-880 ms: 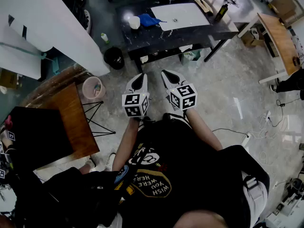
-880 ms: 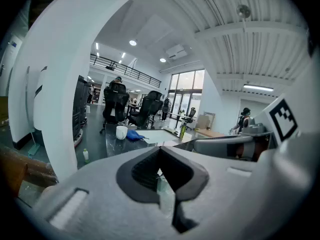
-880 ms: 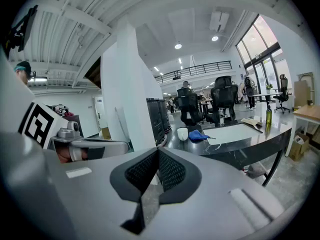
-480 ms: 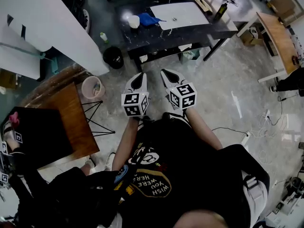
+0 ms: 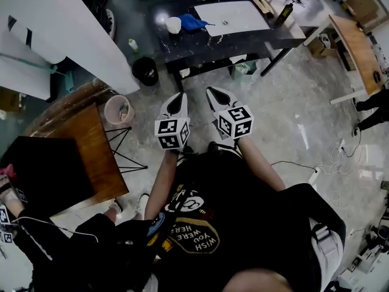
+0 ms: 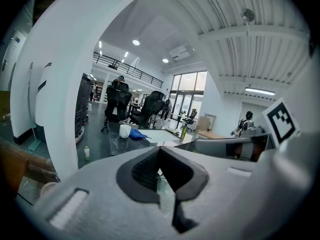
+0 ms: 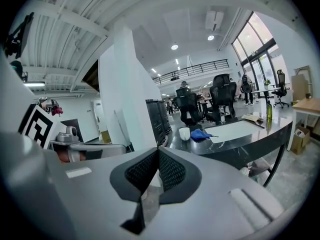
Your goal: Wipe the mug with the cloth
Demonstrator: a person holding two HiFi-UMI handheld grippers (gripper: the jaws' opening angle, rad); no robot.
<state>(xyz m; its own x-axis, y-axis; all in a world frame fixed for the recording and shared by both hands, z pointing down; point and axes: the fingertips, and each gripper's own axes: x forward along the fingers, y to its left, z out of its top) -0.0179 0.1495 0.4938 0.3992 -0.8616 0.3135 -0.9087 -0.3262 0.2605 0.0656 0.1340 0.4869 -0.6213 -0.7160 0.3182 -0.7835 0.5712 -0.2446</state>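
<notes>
A white mug (image 5: 174,24) stands on the left part of a dark table (image 5: 243,38) far ahead, with a crumpled blue cloth (image 5: 193,22) lying just right of it. The mug (image 6: 124,130) and cloth (image 6: 138,134) show small in the left gripper view, and again as mug (image 7: 184,133) and cloth (image 7: 201,133) in the right gripper view. My left gripper (image 5: 177,103) and right gripper (image 5: 216,97) are held side by side over the floor, well short of the table. Both are shut with nothing between the jaws.
A white sheet (image 5: 231,18) and a dark bottle (image 5: 282,14) also lie on the table. A black bin (image 5: 145,72) and a small bottle (image 5: 133,45) stand near its left end, beside a white pillar (image 5: 67,35). A wooden desk (image 5: 358,47) stands at the right, a pink bucket (image 5: 119,111) at the left.
Both grippers stay together, hardly moved. The table has slid slightly up in the head view. A person at the lower left edge has shifted downward.
</notes>
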